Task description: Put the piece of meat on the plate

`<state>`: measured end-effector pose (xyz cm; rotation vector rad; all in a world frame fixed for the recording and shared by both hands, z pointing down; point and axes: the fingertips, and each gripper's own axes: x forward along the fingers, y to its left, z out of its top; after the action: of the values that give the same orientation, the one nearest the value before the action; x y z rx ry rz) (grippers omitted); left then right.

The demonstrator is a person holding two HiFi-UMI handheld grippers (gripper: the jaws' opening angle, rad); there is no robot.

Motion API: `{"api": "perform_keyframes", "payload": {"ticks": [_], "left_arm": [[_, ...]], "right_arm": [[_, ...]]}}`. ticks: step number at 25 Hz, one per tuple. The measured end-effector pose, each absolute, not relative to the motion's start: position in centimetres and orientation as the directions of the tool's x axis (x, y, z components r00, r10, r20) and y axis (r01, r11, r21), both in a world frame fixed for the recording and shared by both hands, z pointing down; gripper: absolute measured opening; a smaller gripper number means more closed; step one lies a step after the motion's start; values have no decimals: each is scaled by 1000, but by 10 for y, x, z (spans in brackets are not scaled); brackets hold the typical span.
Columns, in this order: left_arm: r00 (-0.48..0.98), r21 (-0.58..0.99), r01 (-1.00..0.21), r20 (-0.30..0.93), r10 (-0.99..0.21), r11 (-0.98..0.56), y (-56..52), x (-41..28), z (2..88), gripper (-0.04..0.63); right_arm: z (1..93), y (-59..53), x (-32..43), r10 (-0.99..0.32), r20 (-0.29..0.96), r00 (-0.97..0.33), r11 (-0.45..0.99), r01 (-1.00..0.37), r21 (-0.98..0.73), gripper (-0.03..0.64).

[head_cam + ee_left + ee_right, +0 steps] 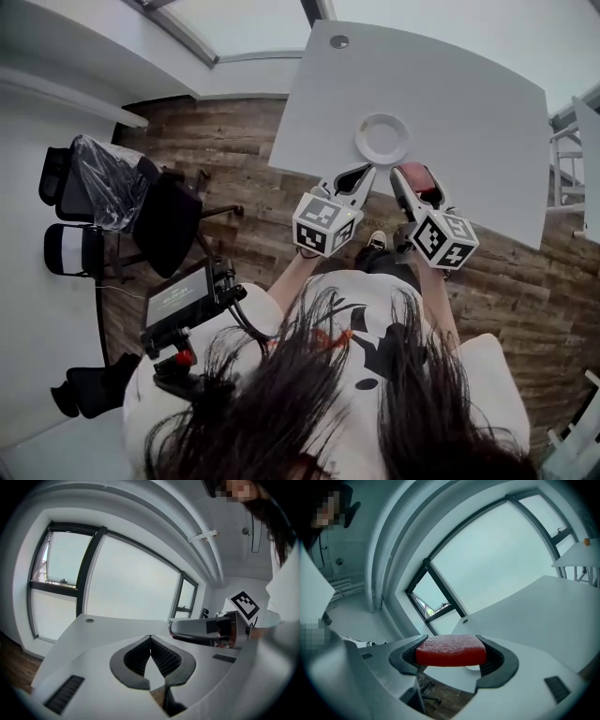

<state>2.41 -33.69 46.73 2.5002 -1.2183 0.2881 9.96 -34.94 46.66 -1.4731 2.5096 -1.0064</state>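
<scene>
- In the head view, the person's hair and torso fill the lower frame. The hands lie behind the marker cubes and cannot be made out.
- In that view the piece of meat [420, 179] shows only as a dark red strip between the jaws of the right gripper [414, 172]. Its surface is unreadable there.
- In the right gripper view, dark jaw pads cover both ends of the piece of meat [451, 649], and its underside is in shadow. A pale rounded edge [473, 668] shows just beneath it. Whether this is the plate cannot be told.
- The meat is a flat, bright red slab with rounded corners, a finely pebbled top and a smooth side face. It is held level.
- The right gripper [452, 645] is clamped on the meat, with one pad against each end.
- The plate [382, 139] is white, round and bare. It rests on the pale grey table [459, 94].
- The meat is near the plate, on the person's side and to the right. It does not touch the plate and is held clear of the table.
- The left gripper [364, 172] is just beside the plate on the person's side.
- In the left gripper view, the left gripper [150, 639] has its jaw tips touching. Only a hollow lies between the bowed pads, and nothing is held.
- In the same view, the right gripper [206, 627] shows side-on at the right, and its load is hard to make out.
</scene>
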Motion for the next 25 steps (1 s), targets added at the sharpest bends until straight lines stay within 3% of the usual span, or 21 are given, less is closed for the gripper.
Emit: {"api": "perform_keyframes", "payload": {"ticks": [15,25], "left_arm": [[616,211,-785,360,-700,-582,-338,20,484,5],[676,230,-725,418,-607,-649,-423,-4,508,5]], "right_arm": [[516,-349,97,-753,355,-554,310,-775,-551,327],[565,-412,71,-728,485,-484,277,-855,-438,327]]}}
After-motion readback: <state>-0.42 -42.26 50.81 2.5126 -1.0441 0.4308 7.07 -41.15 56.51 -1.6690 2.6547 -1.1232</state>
